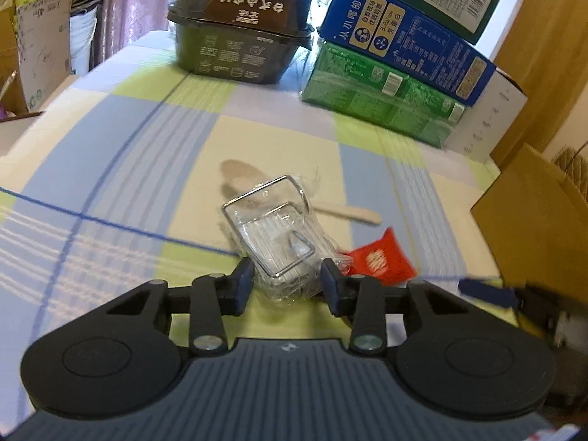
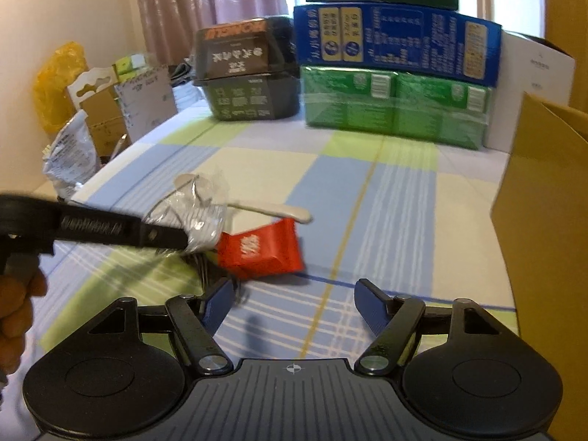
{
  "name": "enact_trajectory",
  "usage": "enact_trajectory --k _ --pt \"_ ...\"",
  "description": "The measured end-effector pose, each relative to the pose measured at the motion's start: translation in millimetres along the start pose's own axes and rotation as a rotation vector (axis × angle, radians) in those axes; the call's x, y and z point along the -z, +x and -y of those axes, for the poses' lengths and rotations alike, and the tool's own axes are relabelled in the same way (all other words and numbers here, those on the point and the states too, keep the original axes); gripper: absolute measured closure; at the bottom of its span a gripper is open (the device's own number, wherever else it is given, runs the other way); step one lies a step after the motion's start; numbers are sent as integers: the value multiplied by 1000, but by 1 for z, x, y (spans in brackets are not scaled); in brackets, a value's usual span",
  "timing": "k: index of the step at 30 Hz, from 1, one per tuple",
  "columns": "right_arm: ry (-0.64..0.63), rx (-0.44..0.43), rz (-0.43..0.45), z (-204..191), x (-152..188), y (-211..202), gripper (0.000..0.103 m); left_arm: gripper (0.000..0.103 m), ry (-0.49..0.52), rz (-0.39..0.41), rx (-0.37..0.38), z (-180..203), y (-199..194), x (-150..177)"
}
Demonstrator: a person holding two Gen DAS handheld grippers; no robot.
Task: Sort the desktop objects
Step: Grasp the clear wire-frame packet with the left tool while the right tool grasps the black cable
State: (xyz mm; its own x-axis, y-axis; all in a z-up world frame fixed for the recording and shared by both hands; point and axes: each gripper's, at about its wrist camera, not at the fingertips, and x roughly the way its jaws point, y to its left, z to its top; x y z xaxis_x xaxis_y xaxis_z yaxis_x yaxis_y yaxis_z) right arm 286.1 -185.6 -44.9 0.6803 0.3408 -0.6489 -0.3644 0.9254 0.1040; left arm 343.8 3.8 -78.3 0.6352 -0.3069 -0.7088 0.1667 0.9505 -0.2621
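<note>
Closing in on the bagged wire clip (image 1: 273,242), the left gripper (image 1: 288,281) is sitting with its fingers at a middling gap, one pad on each side of the crinkled clear bag; whether the pads are actually touching the plastic is hard to call from the left wrist view, so I'm reading it as not yet clamped. The bag is lying near the centre of the checked tablecloth (image 1: 110,169), with the red sachet (image 1: 378,259) touching its edge at about 3 o'clock and the flat wooden spoon (image 1: 345,213) running out from under it toward 2 o'clock. The right gripper (image 2: 292,303) is hovering wide apart and empty, with the red sachet (image 2: 261,248) at its 11 o'clock and bare cloth between the pads. Judgement: for a clean pick, the left pads should be biting on the metal wire frame rather than loose film, since the film is likely to slip or stretch and let the load swing. Going a little deeper before squeezing would help. Lifting straight up is the safer call, so the sachet and spoon aren't getting dragged along. The brown carton (image 2: 544,198) at 3 o'clock looks like a plausible drop target, though I can't confirm that. The stacked boxes (image 1: 397,73) and black tub (image 1: 239,36) at 12 o'clock are well clear.
</note>
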Motion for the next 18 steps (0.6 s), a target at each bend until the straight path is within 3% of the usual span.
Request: enact_trajectory --k 6,9,13,18 --pt "-118 -48 2 -22 -3 3 32 69 103 -29 -78 -19 -24 11" --pt "-149 -84 -11 -30 -2 8 32 67 91 -26 -77 -30 -33 14" --pt "-180 -135 -33 -40 -3 19 42 45 71 -2 -72 -33 -38 13" --pt "-193 -145 -59 -45 -2 33 47 43 86 -10 -103 -27 -25 12"
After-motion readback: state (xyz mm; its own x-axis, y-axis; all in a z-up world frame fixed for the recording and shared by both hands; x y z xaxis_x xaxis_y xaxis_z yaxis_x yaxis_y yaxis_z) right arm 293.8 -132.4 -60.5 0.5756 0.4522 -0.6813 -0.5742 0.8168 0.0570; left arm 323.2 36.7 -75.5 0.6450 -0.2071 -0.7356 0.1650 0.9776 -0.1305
